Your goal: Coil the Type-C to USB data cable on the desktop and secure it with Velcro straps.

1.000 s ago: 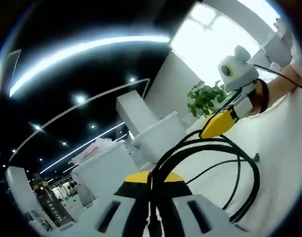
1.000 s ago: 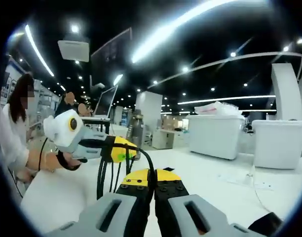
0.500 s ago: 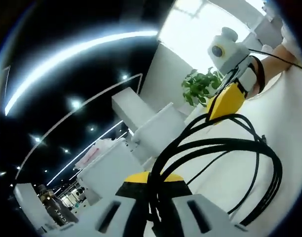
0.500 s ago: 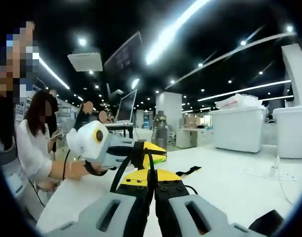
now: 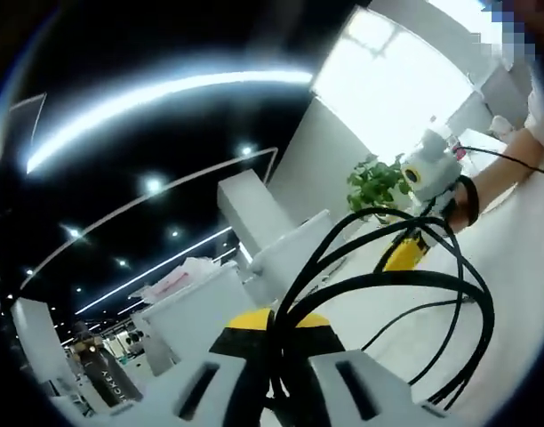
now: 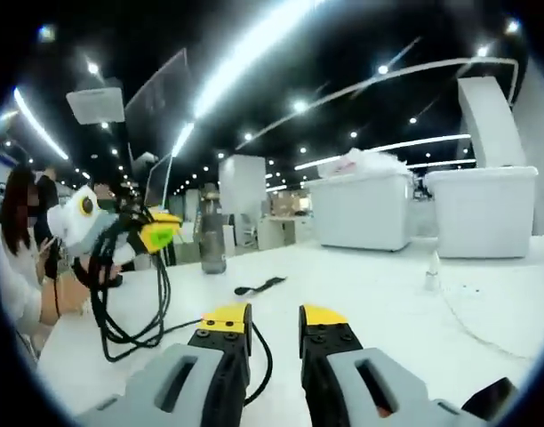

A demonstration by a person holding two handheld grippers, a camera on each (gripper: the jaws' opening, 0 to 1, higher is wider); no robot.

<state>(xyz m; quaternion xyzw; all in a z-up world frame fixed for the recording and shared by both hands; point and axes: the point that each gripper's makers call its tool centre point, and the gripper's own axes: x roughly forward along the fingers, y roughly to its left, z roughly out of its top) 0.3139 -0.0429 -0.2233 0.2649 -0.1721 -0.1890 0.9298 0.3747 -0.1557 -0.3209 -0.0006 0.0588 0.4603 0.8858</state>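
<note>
While the left gripper [image 6: 156, 236] pinches the coiled cable [image 6: 130, 298], right gripper [image 6: 274, 325] gapes empty; Velcro strap [image 6: 259, 286], twelve o'clock, unused.

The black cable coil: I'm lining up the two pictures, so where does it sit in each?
Left gripper view: the black cable loops from the left gripper, shut on it at bottom centre, out to the right.
Right gripper view: the coil hangs at left from the left gripper.
Shared landmark: the white bins on the table.
</note>
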